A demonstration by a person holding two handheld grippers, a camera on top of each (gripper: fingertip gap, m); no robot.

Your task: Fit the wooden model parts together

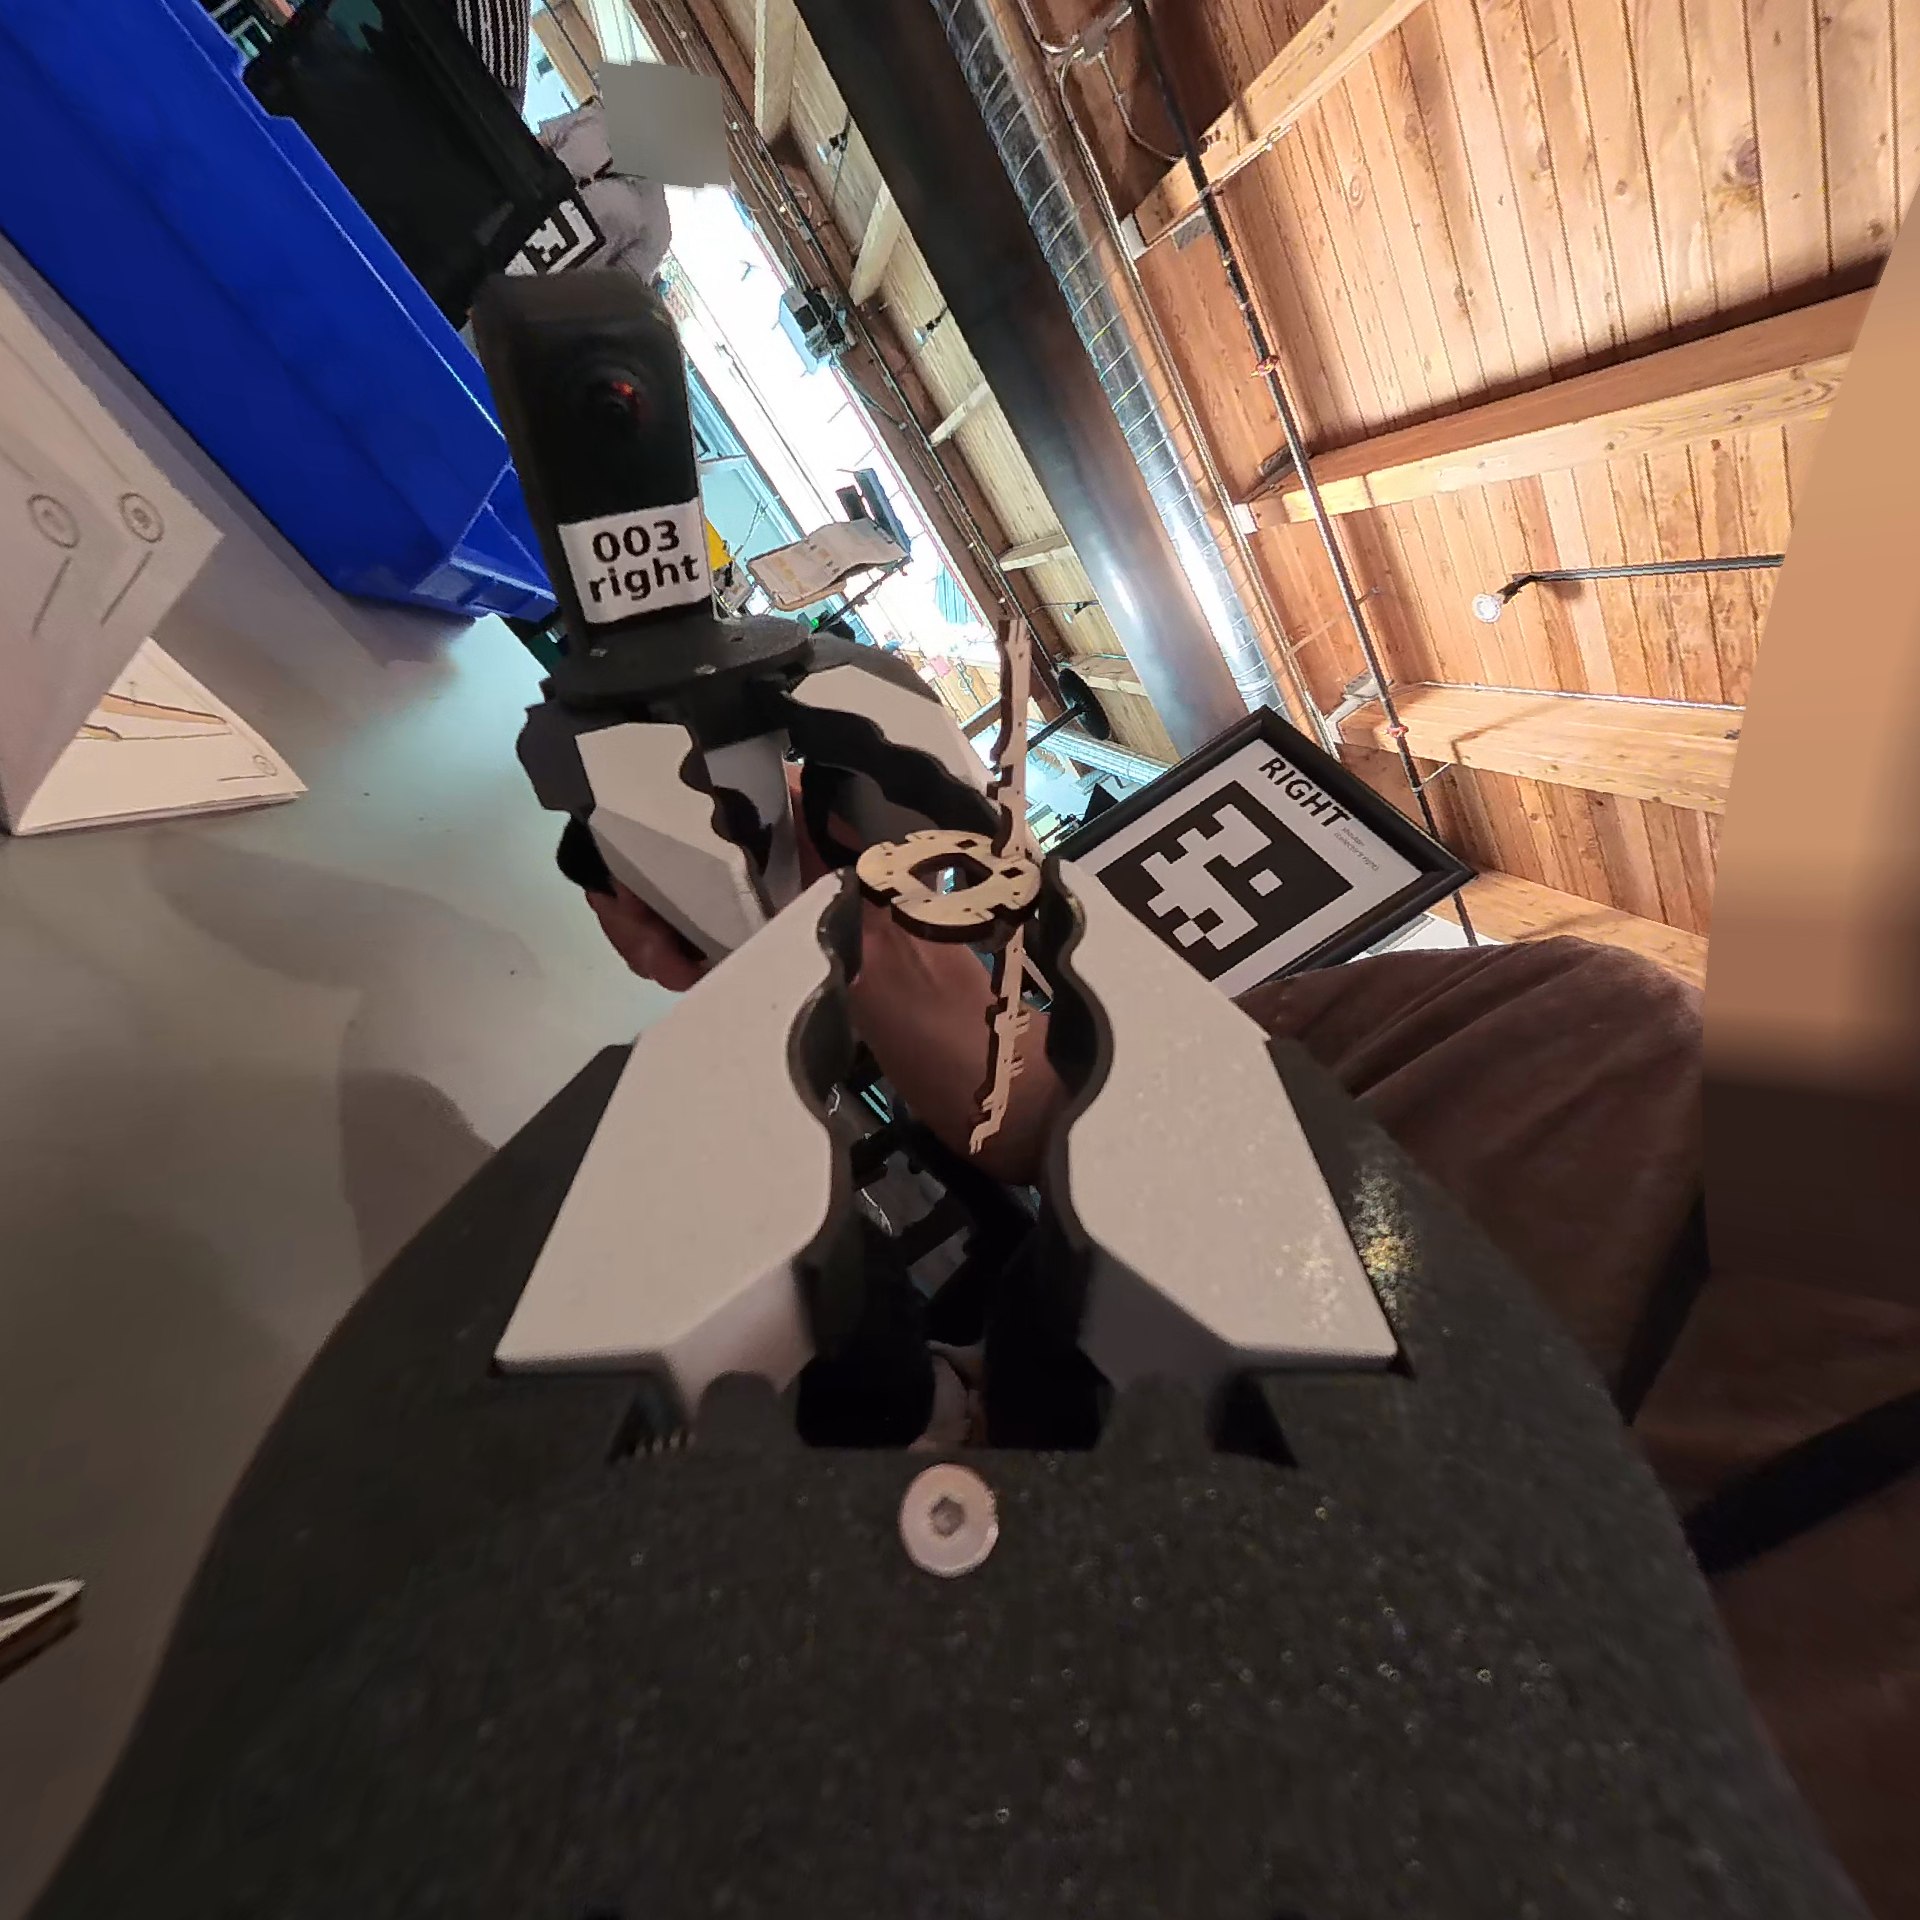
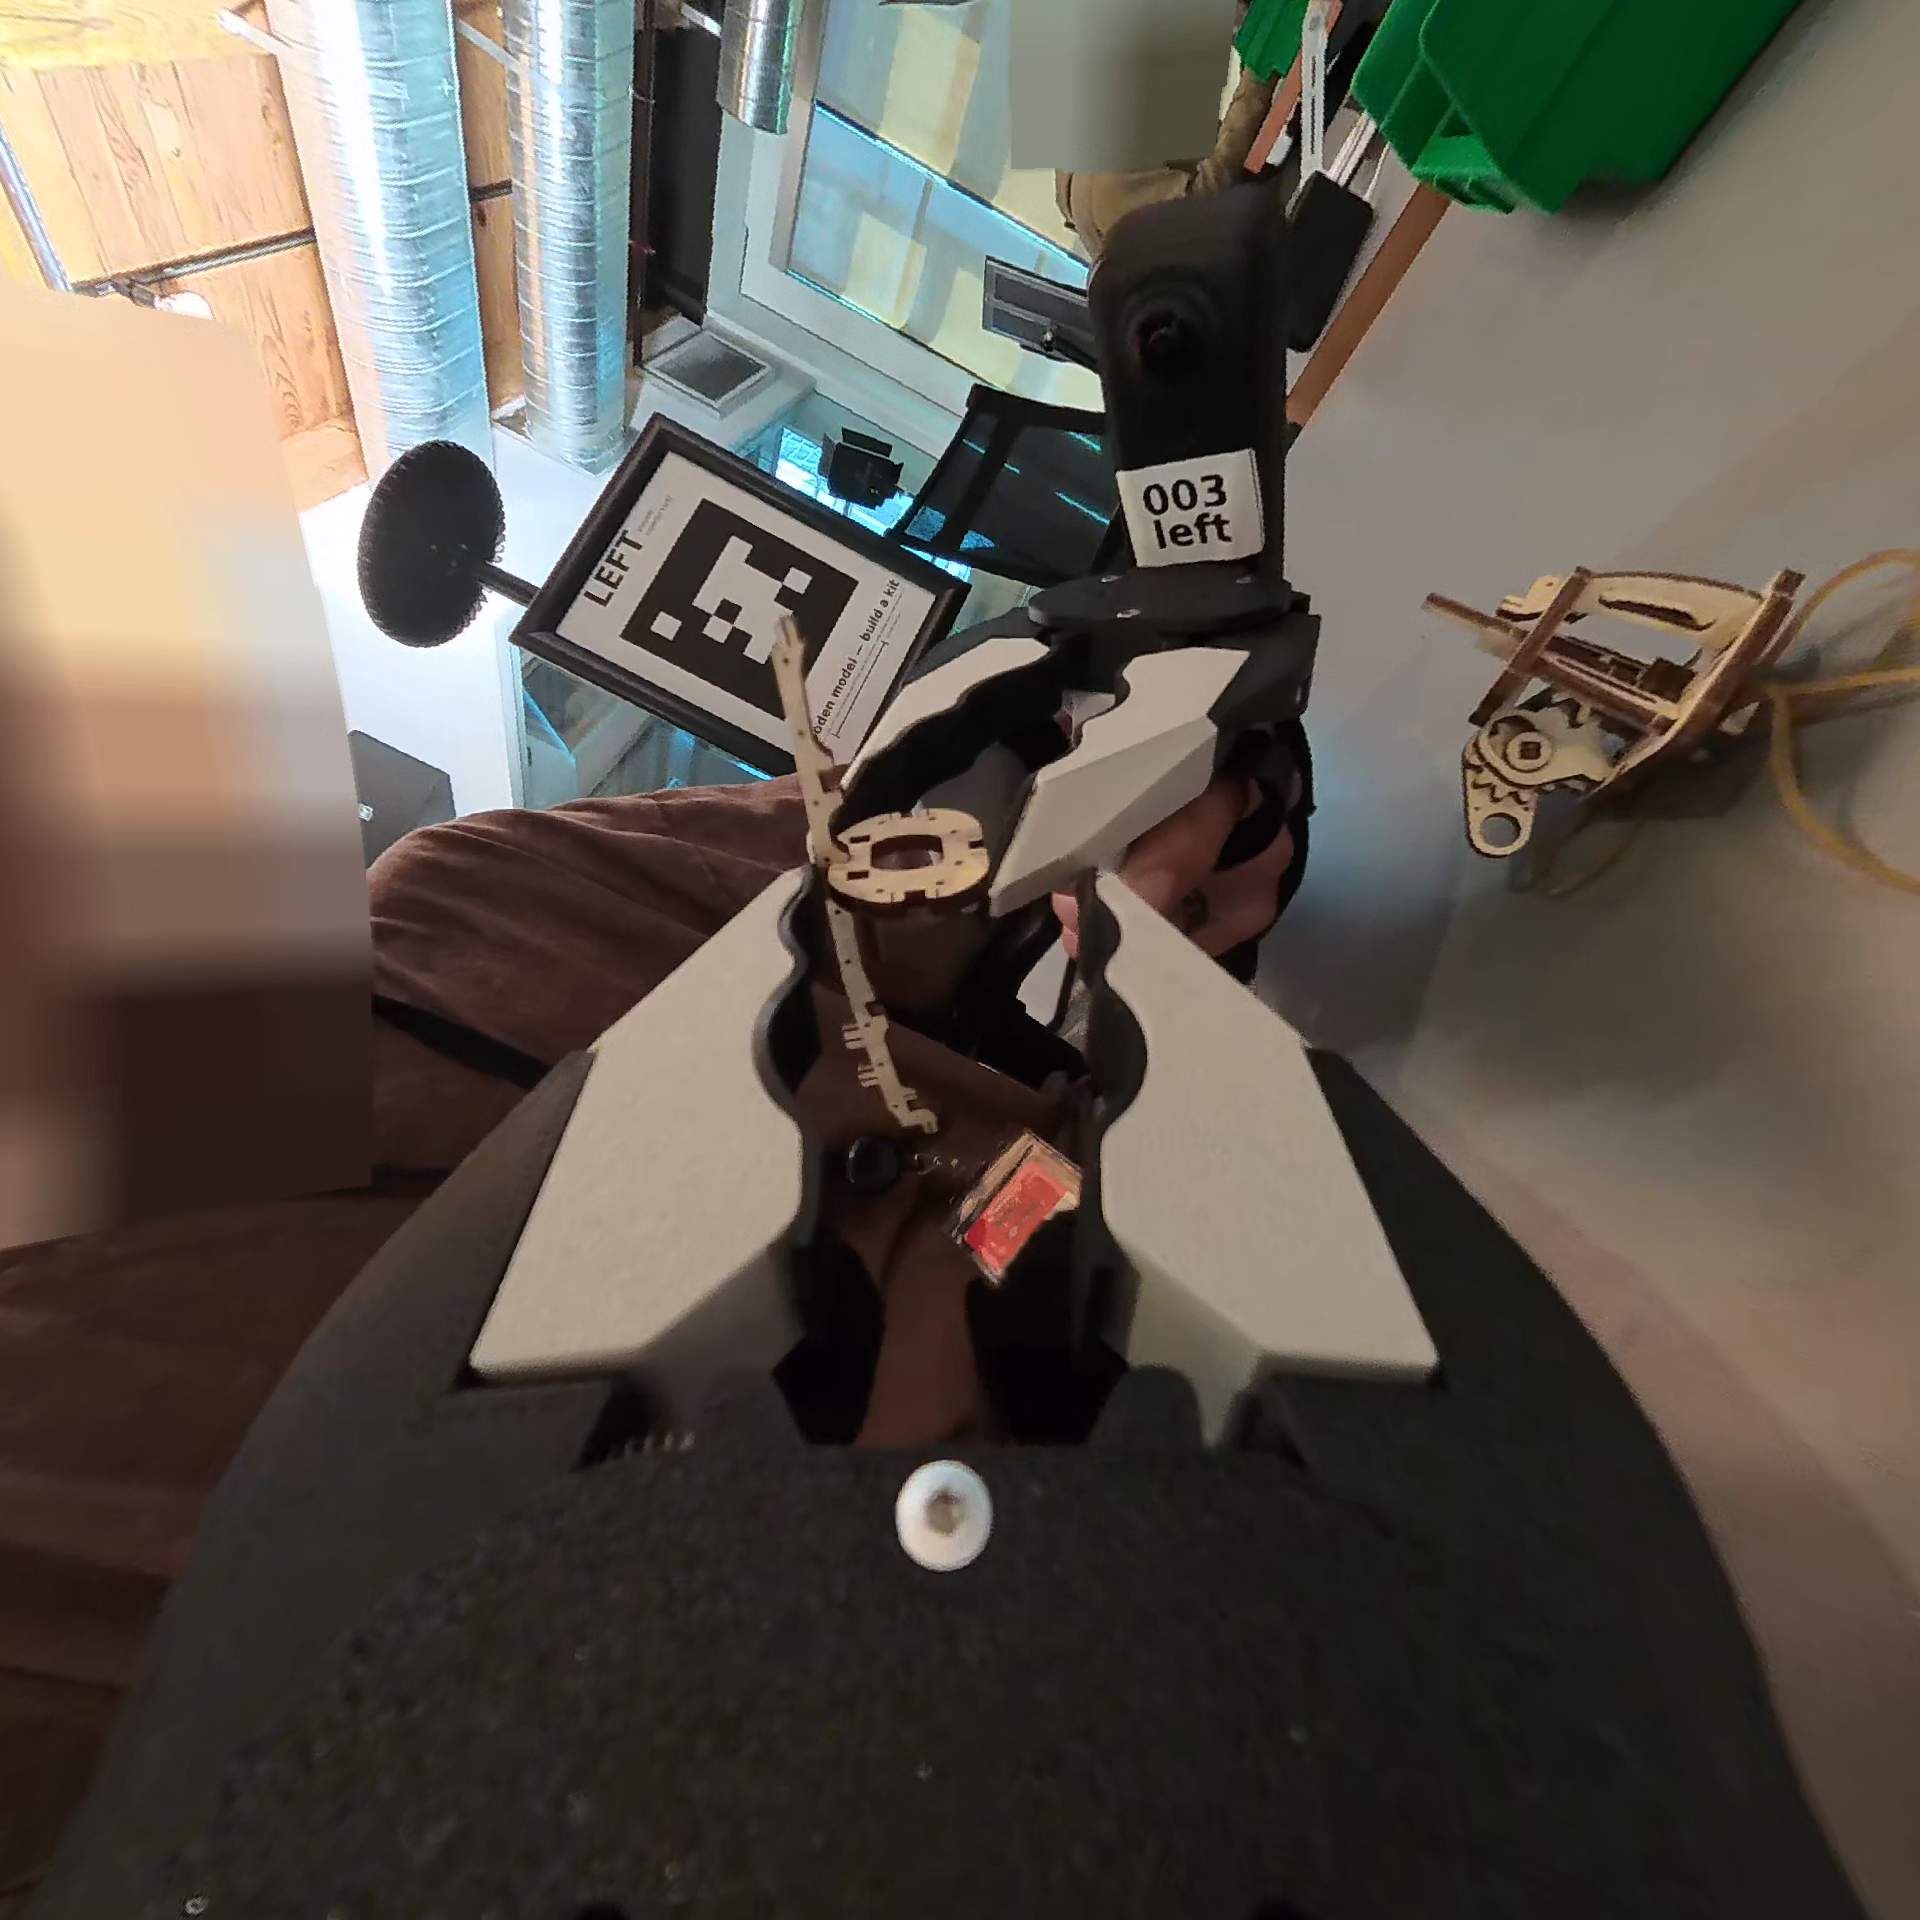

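A wooden ring disc [image 1: 914, 914] with notched edges is clamped between the tips of my left gripper [image 1: 945, 899], held in the air over a brown-clothed lap. A long, thin notched wooden strip [image 1: 1010, 707] stands in a notch on the ring's edge and crosses it upright. In the right wrist view the ring [image 2: 956, 878] and strip [image 2: 800, 717] lie between the fingers of my right gripper [image 2: 945, 894]. Those fingers stand wider than the ring; the strip is beside the left finger and nothing touches the right one. The left gripper [image 2: 930, 842] comes in from the upper right.
A partly built wooden model [image 2: 1621, 707] and yellow bands [image 2: 1849, 748] lie on the grey table [image 2: 1558, 1039]. Green bins [image 2: 1558, 83] stand behind. A blue bin [image 1: 260, 312], a white box [image 1: 83, 582] and a booklet [image 1: 156, 748] are left. Framed marker cards [image 1: 1268, 862] [image 2: 748, 623] stand close behind.
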